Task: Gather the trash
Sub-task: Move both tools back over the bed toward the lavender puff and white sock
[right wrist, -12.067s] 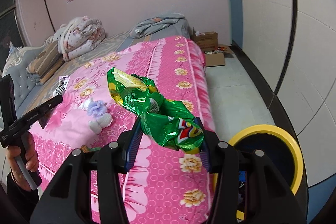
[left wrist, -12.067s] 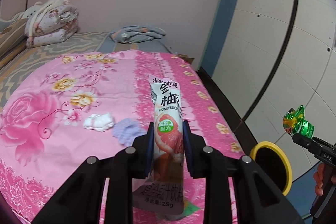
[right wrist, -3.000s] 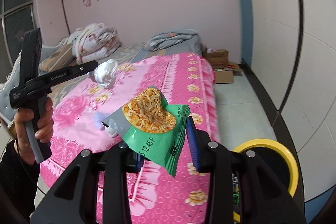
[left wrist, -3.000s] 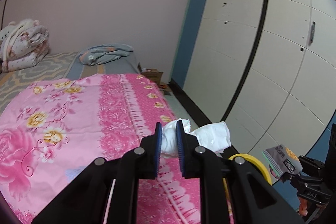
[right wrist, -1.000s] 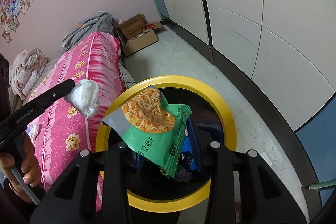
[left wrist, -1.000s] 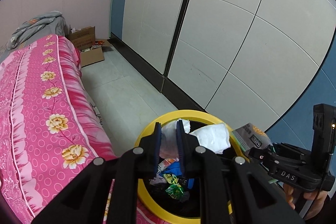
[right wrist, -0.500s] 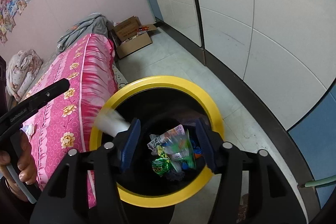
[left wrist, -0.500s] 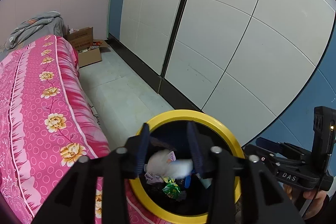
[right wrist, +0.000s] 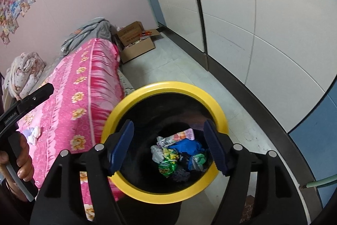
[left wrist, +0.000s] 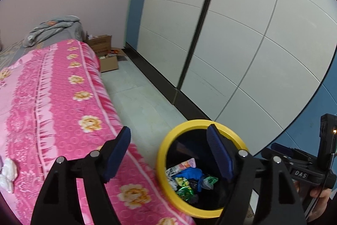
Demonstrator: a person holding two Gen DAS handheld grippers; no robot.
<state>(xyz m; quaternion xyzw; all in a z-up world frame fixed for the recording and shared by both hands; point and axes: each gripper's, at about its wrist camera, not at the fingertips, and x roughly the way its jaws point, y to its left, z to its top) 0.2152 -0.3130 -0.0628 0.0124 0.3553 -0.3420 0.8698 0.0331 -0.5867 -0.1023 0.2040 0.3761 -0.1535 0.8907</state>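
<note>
A black bin with a yellow rim (right wrist: 168, 85) stands on the floor beside the bed; it also shows in the left wrist view (left wrist: 162, 149). Several wrappers and tissues (right wrist: 179, 153) lie at its bottom, seen too in the left wrist view (left wrist: 189, 176). My right gripper (right wrist: 169, 136) is open and empty, right above the bin mouth. My left gripper (left wrist: 168, 147) is open and empty, above the gap between bed edge and bin. White tissue pieces (left wrist: 7, 172) and a purple tissue (right wrist: 31, 133) lie on the pink bedspread.
The pink flowered bed (left wrist: 52, 102) fills the left. An open cardboard box (right wrist: 134, 43) sits on the floor at the bed's far end. White wardrobe doors (left wrist: 242, 35) run along the right. Pale floor (right wrist: 179, 64) lies between bed and wardrobe.
Both grippers opened over the bin: the white tissue and the green noodle packet dropped in. The left gripper has since swung back toward the bed and opened wider.
</note>
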